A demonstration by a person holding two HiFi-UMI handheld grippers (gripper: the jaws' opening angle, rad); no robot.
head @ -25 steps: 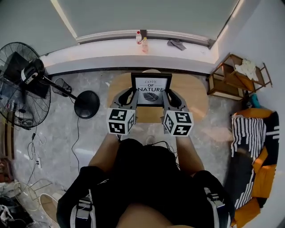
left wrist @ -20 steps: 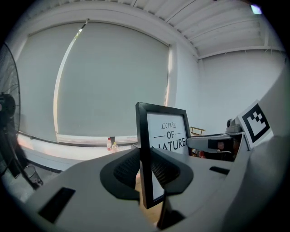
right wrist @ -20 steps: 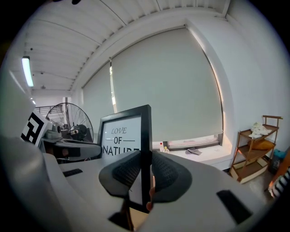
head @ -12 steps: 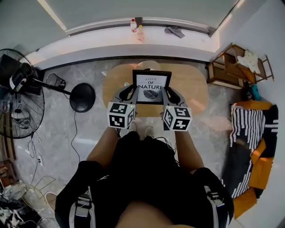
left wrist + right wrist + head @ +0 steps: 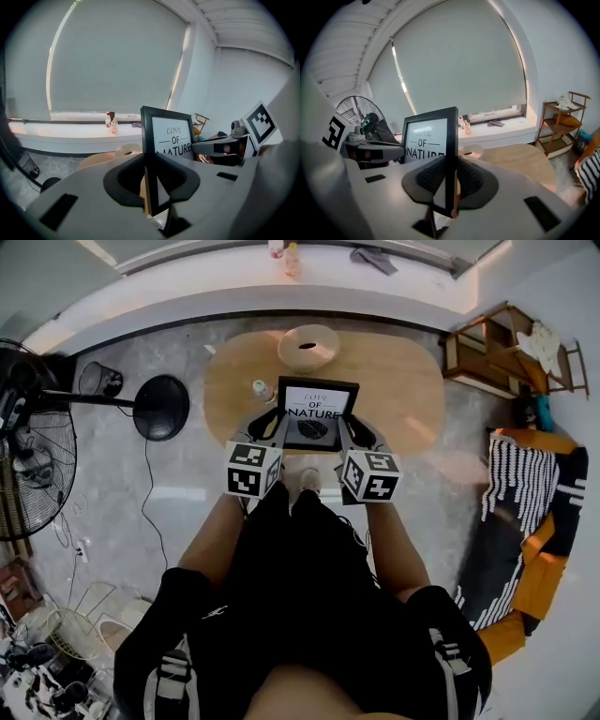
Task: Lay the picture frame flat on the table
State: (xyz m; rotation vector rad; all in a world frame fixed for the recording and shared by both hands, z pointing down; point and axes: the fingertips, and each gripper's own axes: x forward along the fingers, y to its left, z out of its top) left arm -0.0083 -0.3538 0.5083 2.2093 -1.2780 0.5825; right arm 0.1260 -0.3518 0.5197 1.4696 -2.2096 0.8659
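A black picture frame [image 5: 319, 413] with a white print reading "LOVE OF NATURE" is held upright over the near edge of the oval wooden table [image 5: 394, 381]. My left gripper [image 5: 277, 426] is shut on its left edge, and in the left gripper view the jaws [image 5: 151, 180] clamp the frame [image 5: 171, 133] edge-on. My right gripper [image 5: 350, 429] is shut on the right edge, which in the right gripper view sits pinched between the pads [image 5: 451, 180] below the frame [image 5: 425, 136]. The frame's lower part is hidden behind the jaws.
A round pale ring-shaped thing [image 5: 308, 345] lies at the table's far side, and a small cup-like item [image 5: 260, 388] stands left of the frame. A standing fan's base [image 5: 161, 407] is on the floor to the left. A wooden shelf [image 5: 506, 348] stands at the right, with bottles [image 5: 292, 259] on the window ledge.
Both grippers keep their hold on the frame. It has come from over the table's middle toward the near edge, and more of the tabletop now shows beyond it.
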